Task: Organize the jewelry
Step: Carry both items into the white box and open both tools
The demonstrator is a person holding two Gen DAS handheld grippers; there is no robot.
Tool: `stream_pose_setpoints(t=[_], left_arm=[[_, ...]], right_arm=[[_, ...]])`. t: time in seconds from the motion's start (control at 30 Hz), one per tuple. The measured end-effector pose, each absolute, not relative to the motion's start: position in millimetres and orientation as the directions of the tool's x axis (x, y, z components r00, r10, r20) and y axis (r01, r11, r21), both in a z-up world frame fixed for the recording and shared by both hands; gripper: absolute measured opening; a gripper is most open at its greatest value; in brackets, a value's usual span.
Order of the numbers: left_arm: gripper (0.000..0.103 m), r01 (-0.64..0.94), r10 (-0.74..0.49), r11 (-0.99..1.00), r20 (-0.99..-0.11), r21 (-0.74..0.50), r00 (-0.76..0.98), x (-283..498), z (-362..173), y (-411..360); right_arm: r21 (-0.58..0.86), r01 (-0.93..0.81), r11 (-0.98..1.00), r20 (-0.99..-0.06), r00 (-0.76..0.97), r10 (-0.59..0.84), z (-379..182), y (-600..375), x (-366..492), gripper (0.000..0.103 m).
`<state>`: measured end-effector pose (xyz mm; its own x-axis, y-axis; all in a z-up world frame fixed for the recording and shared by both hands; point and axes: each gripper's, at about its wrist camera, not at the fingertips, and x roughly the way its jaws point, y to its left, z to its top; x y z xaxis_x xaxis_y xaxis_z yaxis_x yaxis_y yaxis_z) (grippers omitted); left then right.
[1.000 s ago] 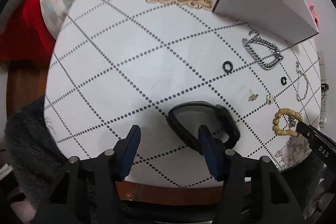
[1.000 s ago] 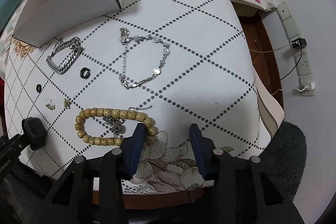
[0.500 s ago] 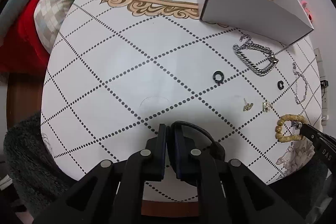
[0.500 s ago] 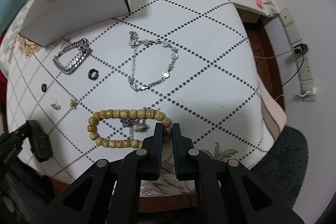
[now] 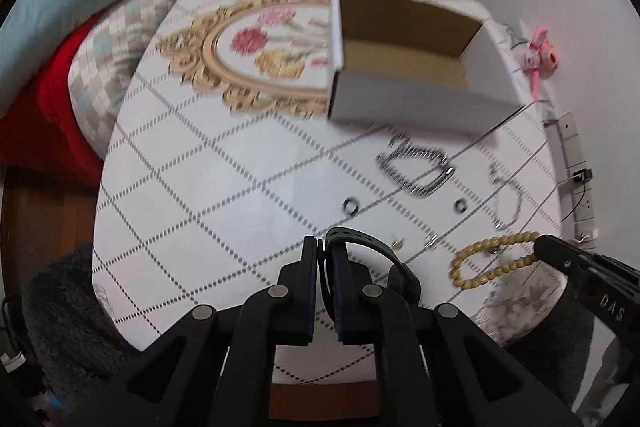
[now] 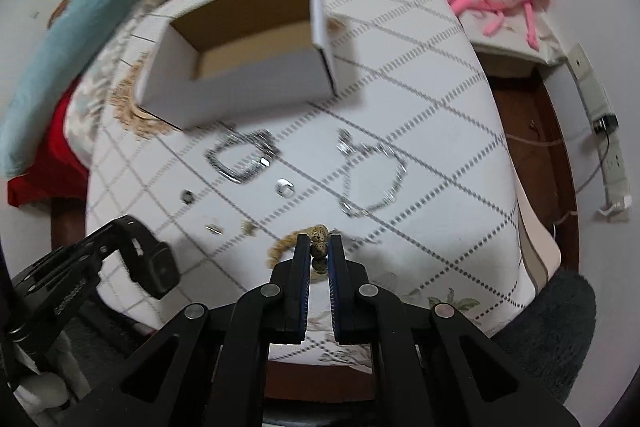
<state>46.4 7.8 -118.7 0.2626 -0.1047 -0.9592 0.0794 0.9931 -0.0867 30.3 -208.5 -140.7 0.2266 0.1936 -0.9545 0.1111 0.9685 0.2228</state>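
Left claw [image 5: 323, 254] grips the black band [image 5: 362, 239], right claw [image 6: 319, 254] the bead bracelet [image 6: 318, 239]; the open box [image 6: 256, 67] lies ahead beyond both, slightly nearer the left.

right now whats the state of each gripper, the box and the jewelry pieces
left gripper: shut on black watch band
right gripper: shut on wooden bead bracelet
cardboard box: open, looks empty
silver curb chain: lying on tablecloth
thin silver bracelet: lying loose

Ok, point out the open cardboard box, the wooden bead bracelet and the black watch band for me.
cardboard box [image 5: 416, 103], left wrist view, near white wall.
wooden bead bracelet [image 5: 486, 247], left wrist view, upper run of beads.
black watch band [image 5: 360, 238], left wrist view, strap beside the fingers.
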Motion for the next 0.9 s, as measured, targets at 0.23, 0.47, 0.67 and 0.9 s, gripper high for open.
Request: stream_pose_setpoints(t=[0.23,0.47,0.67,0.9], left_arm=[[0.004,0.105,-0.127,0.99,-0.933,-0.096,0.338,82.2,-95.9,-11.3],[0.004,0.121,-0.144,0.987,-0.91,-0.104,0.39,133.7,-71.0,-20.3],[0.005,0.126,-0.142,0.987,-0.91,-0.1,0.389,184.1,-72.8,-26.6],[0.009,0.128,-0.161,0.984,-0.933,-0.126,0.322,226.0,-96.4,-31.8]], right_arm=[[0.265,0.037,0.964,-0.917,0.32,0.24,-92.5,-208.2,61.6,0.009],[0.276,-0.007,0.961,-0.875,0.413,0.254,-45.4,-209.5,115.6,0.009],[0.316,-0.002,0.949,-0.877,0.38,0.293,-60.2,-212.4,174.9,0.009],[0.355,0.037,0.934,-0.889,0.322,0.325,-97.2,-215.6,220.1,0.009]])
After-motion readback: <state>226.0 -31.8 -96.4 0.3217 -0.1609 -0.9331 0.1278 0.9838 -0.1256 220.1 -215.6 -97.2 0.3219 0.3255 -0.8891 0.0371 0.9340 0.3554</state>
